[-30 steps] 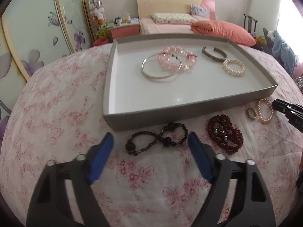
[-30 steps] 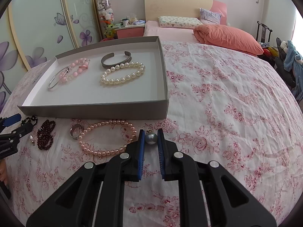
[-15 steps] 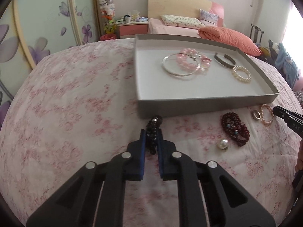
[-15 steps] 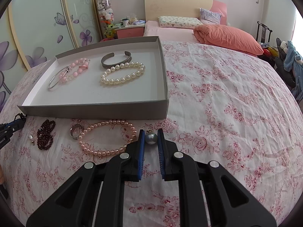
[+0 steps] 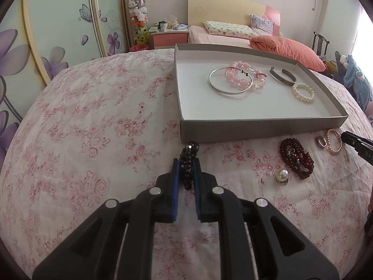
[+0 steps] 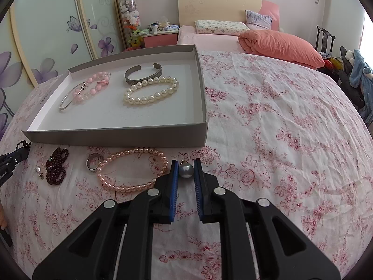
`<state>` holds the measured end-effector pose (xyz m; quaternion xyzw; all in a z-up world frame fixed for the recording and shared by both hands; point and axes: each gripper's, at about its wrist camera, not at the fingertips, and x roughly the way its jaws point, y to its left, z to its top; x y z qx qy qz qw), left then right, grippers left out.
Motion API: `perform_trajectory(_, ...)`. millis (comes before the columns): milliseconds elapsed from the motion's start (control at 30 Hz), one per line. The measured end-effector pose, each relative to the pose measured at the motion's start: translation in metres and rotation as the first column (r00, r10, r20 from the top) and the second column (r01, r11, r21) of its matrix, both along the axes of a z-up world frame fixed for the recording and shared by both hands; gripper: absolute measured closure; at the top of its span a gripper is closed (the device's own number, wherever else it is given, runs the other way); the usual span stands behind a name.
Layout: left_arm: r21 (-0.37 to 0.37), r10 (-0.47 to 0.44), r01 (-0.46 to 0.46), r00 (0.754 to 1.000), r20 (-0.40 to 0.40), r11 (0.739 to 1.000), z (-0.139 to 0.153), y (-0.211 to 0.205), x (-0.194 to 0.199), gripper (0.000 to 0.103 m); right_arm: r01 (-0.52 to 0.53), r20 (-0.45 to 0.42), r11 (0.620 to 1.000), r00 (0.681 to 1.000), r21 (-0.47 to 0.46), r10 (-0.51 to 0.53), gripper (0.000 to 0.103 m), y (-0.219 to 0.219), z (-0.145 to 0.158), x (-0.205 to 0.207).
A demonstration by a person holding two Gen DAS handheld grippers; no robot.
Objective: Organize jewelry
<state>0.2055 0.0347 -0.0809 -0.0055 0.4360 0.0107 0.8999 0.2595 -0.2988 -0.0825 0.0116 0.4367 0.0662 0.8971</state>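
The left claw [image 5: 187,171] is clamped on a black faceted-bead bracelet [image 5: 189,163], pinched flat between its blue pads so the strand's long axis runs straight ahead along the fingers, its far end poking past the tips toward the near wall of the shallow grey cardboard tray [image 5: 256,130]. The right claw [image 6: 186,170] grips a grey-silver pearl pendant [image 6: 185,170] at the tips, the small metal loop pointing up and left. Both claws sit over the pink floral bedspread [image 5: 93,116], just short of the tray. Inside the tray lie a thin silver bangle [image 5: 230,81], a pink glass-bead bracelet [image 5: 242,75], an open grey metal cuff [image 5: 282,77] and a white pearl bracelet [image 5: 302,92]. On the bedspread in front of the tray rest a dark red beaded bracelet [image 5: 296,161], a white pearl pendant [image 5: 281,175], a silver ring [image 6: 94,161] and a pink pearl necklace [image 6: 132,170], its oval stretched left to right, touching the right claw's left finger. White lettering on the right claw's finger at the left view's edge is too small to read.
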Motion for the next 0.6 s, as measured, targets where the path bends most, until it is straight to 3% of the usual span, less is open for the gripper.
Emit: perform_trajectory(600,0.003,0.0,0.0,1.0,0.0,1.0,-0.0008,-0.0018,0.0001,0.09,0.0,0.0,1.0,1.0,-0.008,0.0,0.089,0.0014,0.0007,0.0014)
